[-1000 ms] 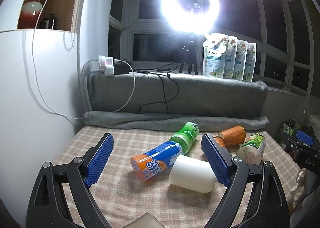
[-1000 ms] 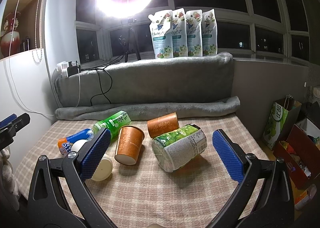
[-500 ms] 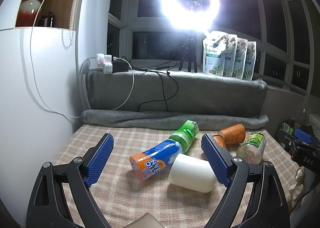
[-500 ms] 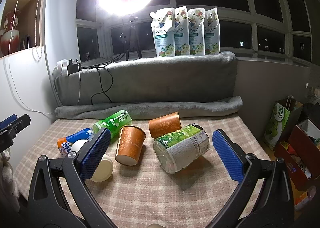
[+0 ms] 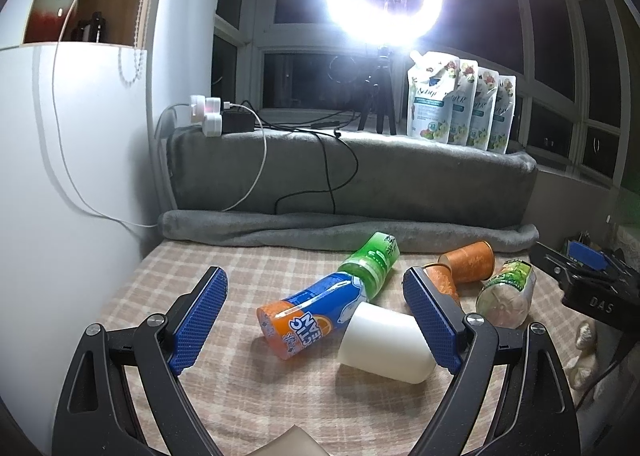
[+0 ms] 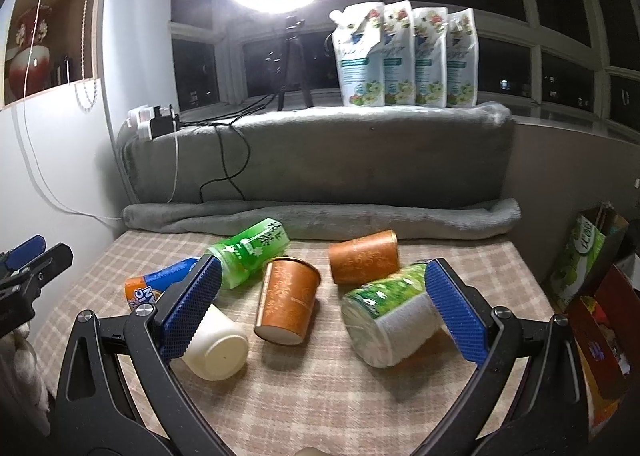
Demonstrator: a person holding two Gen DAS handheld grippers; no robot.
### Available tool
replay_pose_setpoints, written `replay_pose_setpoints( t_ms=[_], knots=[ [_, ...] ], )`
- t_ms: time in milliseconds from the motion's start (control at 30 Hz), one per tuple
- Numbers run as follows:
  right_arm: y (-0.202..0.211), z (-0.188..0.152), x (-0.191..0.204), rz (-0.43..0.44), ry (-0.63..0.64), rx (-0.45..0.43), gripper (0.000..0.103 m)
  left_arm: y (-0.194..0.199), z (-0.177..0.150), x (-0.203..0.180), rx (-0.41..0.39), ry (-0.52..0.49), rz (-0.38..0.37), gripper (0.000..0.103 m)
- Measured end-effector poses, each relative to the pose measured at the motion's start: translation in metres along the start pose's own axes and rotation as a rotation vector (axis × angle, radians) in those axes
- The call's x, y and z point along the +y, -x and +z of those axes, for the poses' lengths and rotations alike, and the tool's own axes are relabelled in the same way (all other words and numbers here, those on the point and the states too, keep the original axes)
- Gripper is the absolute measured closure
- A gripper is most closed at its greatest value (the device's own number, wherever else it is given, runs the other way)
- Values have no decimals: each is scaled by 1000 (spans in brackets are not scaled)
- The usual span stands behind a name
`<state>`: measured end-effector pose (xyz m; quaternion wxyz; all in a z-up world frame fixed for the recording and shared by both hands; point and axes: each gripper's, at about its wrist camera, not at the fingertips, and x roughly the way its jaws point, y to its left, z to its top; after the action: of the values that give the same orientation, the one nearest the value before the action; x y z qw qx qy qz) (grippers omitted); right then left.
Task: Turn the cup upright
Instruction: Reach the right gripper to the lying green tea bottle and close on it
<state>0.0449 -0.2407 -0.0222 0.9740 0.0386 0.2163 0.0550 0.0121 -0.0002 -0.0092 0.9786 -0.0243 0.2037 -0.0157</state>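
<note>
Careful: both claws, left [image 5: 314,320] and right [image 6: 322,308], gape empty; the white cup [image 5: 384,344] touches the orange bottle [image 5: 308,316], so it may roll

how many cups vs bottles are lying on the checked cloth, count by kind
White plastic cup: 1
Orange patterned paper cups: 2
Green-label bottles: 2
Blue and orange bottle: 1
Cups 3, bottles 3
Total: 6, all lying on their sides
</note>
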Motion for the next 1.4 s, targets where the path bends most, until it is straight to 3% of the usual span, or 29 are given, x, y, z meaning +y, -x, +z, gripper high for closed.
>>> replay_pose_setpoints(
  t_ms=[267, 567, 700, 1100, 1400],
  knots=[
    [-40, 13, 12, 80, -25, 91, 0, -11, -4, 8, 42, 12, -2, 13],
    [-95, 24, 20, 195, -98, 237, 0, -27, -21, 25, 137, 49, 10, 13],
    [-118, 29, 23, 247, -148, 308, 0, -35, -28, 33, 204, 79, -25, 13],
    [-192, 37, 32, 293, -227, 526, 3, -55, -55, 52, 390, 189, -123, 14],
    [-246, 39, 50, 270, -226, 672, 9, -57, -59, 69, 393, 228, -123, 18]
  ],
)
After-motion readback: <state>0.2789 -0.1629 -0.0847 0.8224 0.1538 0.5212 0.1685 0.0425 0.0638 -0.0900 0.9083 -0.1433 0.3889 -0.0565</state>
